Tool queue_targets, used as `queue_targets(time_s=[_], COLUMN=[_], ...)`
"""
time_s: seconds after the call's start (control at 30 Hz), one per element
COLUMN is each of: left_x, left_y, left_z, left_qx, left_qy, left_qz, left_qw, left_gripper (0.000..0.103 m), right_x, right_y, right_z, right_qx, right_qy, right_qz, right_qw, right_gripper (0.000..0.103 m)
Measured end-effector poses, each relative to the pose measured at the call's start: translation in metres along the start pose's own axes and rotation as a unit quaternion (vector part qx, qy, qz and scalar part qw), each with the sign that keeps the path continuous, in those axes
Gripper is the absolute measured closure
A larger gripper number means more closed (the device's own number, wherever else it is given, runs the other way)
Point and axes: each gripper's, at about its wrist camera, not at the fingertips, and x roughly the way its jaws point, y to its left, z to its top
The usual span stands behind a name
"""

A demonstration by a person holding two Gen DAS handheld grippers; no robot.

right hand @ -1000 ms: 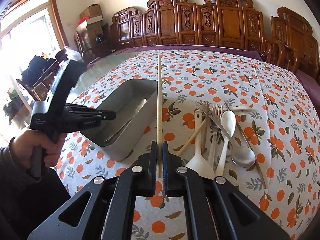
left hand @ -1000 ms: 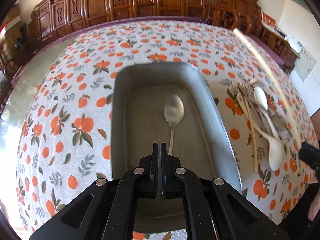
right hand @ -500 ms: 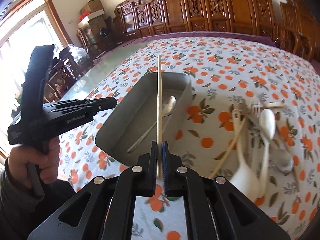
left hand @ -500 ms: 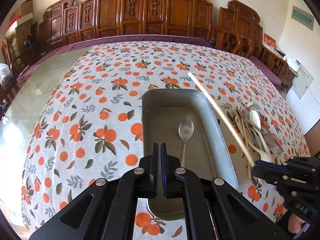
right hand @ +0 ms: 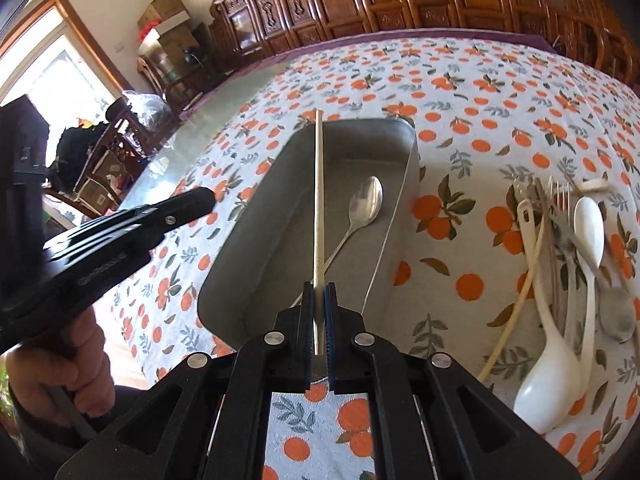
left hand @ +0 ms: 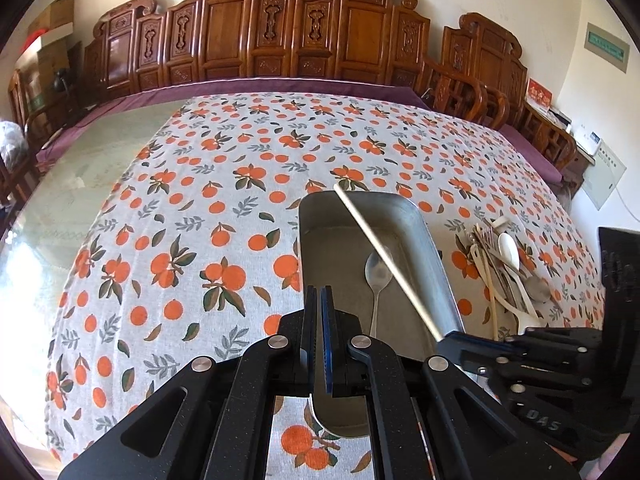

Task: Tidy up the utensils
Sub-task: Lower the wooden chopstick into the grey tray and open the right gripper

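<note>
- since the earlier frame my right gripper (right hand: 319,312) has swung over from the loose pile onto the grey rectangular metal tray (right hand: 408,152), carrying the pale wooden chopstick (right hand: 318,200) with it.
- its jaws are clamped on the chopstick's near end; the stick runs lengthwise above the tray, its far tip reaching about to the far left corner.
- my left gripper (left hand: 319,320) is closed on nothing and hangs above the tray's near left edge.
- a silver metal spoon (right hand: 362,208) already lies in the tray, bowl toward the far end.
- the pile of white spoons, forks and chopsticks (right hand: 560,264) still waits on the orange-print tablecloth (left hand: 200,240), right of the tray.
- to do this well, i judge: lower the stick until it is nearly flat and parallel to the long wall, left of the spoon, then let go low so it does not bounce or bridge the rim.
</note>
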Motion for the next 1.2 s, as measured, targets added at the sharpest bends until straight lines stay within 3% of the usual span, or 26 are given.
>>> queue_targets(time_s=[0.3, 0.47, 0.57, 0.83, 1.1, 1.2], left_x=[-0.001, -0.001, -0.002, -0.005, -0.004, -0.003], left_y=[0.001, -0.003, -0.01, -0.042, -0.079, -0.091], left_z=[0.001, 0.001, 0.001, 0.001, -0.003, -0.005], left_qx=[-0.002, 0.0, 0.006, 0.03, 0.059, 0.071], left_qy=[-0.001, -0.002, -0.006, -0.02, -0.026, -0.027], left_qz=[-0.001, -0.003, -0.009, -0.033, -0.053, -0.061], left_qw=[1.0, 1.0, 0.9999, 0.9988, 0.9965, 0.9952], left_gripper=[0.102, 0.101, 0.098, 0.06, 0.036, 0.033], right_x=[0.01, -0.009, -0.031, -0.089, -0.12, -0.121], right_y=[0.005, 0.003, -0.007, -0.054, -0.106, -0.123], right_z=[0.004, 0.004, 0.003, -0.007, -0.009, -0.008], right_qx=[0.0, -0.02, -0.038, -0.075, -0.079, -0.073], right_qy=[-0.005, -0.032, -0.055, -0.1, -0.122, -0.126], right_qz=[0.033, 0.039, 0.021, -0.059, -0.122, -0.137], right_qw=[0.999, 0.999, 0.998, 0.99, 0.982, 0.98], right_gripper=[0.093, 0.093, 0.093, 0.093, 0.093, 0.089])
